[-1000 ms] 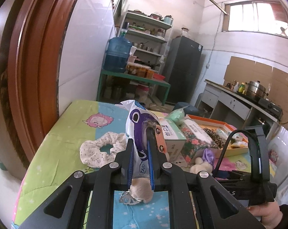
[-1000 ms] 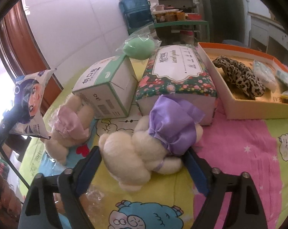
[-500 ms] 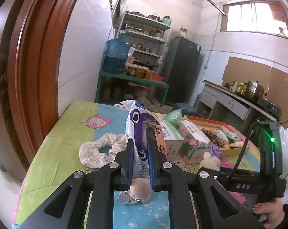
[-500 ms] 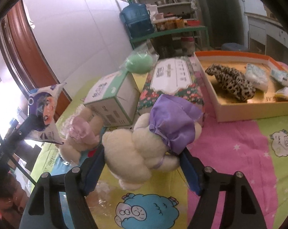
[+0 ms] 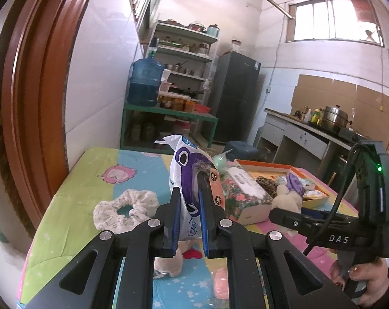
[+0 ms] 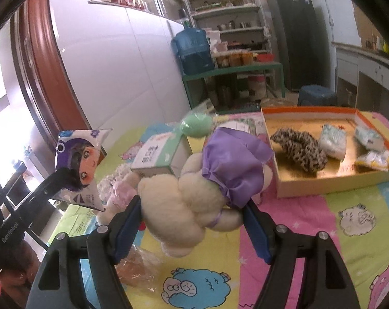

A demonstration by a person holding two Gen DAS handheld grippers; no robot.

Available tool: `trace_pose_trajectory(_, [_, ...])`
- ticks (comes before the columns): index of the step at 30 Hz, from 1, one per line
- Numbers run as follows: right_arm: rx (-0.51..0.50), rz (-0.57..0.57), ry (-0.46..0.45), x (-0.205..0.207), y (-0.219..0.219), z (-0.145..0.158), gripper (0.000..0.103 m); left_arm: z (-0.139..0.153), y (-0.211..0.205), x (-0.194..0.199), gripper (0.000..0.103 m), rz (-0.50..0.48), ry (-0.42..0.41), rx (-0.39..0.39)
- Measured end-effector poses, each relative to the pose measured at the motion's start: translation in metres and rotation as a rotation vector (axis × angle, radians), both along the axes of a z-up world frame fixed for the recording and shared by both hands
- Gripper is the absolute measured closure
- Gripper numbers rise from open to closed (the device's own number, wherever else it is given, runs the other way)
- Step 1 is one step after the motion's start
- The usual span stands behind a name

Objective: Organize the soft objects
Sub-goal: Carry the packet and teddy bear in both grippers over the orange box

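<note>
Orange-rimmed box [image 6: 320,185], right of frame in my right view: holds a leopard-print scrunchie [image 6: 298,149] and three small packets [image 6: 332,141].

My right gripper [image 6: 192,221] is clamped on the cream plush toy [image 6: 184,200] in its purple cloth, lifted clear of the sheet at centre frame; its jaws have just been closing.

My left gripper [image 5: 189,211] is pinched tight on a cartoon-print packet [image 5: 186,170].

Only my left view shows the white scrunchie [image 5: 125,208], lower left.
</note>
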State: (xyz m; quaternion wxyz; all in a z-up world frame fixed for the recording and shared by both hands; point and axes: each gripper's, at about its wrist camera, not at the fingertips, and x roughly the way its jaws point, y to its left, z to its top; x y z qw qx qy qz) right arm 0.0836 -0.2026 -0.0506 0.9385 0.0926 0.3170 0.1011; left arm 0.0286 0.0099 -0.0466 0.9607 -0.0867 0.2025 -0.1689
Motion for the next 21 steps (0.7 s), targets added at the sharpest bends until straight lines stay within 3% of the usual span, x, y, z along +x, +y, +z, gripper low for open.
trace_pose_trajectory(21, [0.034, -0.085, -0.088, -0.020, -0.059, 0.025, 0.028, 0.027, -0.061, -0.004, 0.090, -0.104, -0.041, 0.010])
